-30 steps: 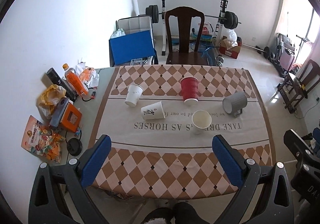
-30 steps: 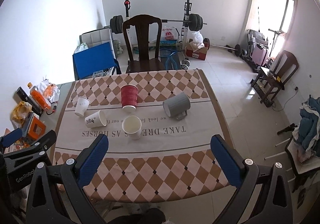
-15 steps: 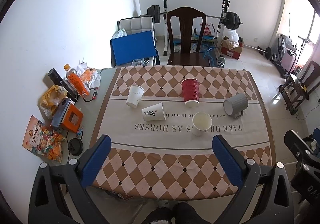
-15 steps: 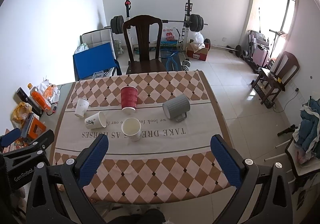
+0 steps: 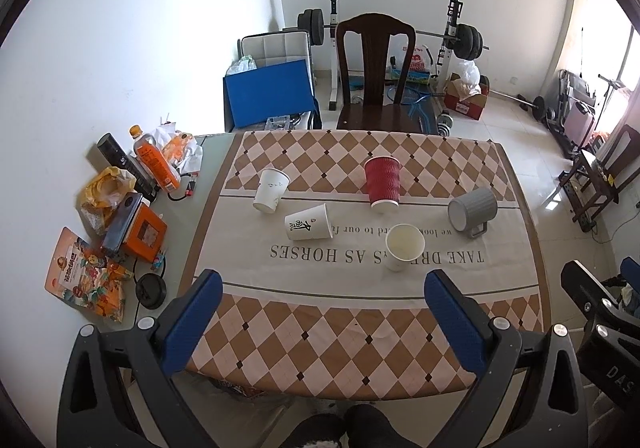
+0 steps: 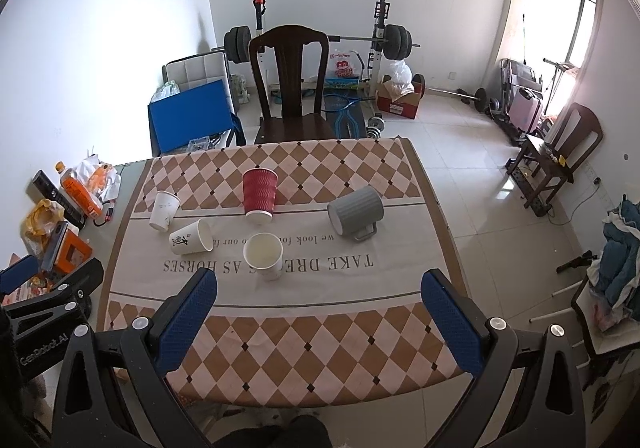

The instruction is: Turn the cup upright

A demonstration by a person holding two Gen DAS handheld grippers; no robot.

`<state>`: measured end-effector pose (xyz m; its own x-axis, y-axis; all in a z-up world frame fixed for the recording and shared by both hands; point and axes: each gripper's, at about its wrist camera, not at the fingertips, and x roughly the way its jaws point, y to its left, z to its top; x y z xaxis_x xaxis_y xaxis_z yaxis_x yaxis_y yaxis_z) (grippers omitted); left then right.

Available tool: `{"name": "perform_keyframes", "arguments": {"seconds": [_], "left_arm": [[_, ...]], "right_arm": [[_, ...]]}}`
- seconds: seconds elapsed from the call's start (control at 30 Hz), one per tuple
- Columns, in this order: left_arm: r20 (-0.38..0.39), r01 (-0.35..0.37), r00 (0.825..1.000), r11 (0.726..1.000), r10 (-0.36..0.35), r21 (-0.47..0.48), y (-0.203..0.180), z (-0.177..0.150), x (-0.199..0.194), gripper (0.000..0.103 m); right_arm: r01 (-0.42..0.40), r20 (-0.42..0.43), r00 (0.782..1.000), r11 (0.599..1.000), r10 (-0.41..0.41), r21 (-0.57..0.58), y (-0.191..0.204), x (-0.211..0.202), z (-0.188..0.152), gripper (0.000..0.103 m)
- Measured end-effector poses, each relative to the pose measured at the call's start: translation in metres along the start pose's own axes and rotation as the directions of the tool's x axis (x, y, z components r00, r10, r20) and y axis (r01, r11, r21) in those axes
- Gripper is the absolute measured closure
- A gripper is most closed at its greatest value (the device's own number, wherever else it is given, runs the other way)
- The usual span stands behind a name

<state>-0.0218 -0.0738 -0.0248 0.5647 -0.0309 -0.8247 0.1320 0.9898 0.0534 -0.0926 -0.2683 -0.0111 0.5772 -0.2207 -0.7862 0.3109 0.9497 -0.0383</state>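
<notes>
Table near edge hidden behind hand-held gripper fingers.

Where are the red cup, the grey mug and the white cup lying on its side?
red cup (image 5: 383, 183): left wrist view, on its ribbed side wall.
grey mug (image 6: 359, 210): right wrist view, on its ribbed body.
white cup lying on its side (image 5: 308, 224): left wrist view, on its printed side wall.

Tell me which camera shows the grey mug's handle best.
The right wrist view: the grey mug lies on its side near the frame centre, its handle resting on the tablecloth. The left wrist view shows the same handle, smaller and farther off-centre.
</notes>
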Motion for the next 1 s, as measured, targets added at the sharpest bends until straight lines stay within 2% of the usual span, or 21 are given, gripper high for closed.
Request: {"name": "perform_keyframes", "arguments": {"seconds": [1.0], "left_arm": [[0.003,-0.014,1.000,0.999,0.014,-0.030,0.000,-0.003,-0.008,0.000]], "right_arm": [[-0.018,0.008,1.000,1.000,0.018,-0.012,0.005,-0.004,-0.001,0.000]]}}
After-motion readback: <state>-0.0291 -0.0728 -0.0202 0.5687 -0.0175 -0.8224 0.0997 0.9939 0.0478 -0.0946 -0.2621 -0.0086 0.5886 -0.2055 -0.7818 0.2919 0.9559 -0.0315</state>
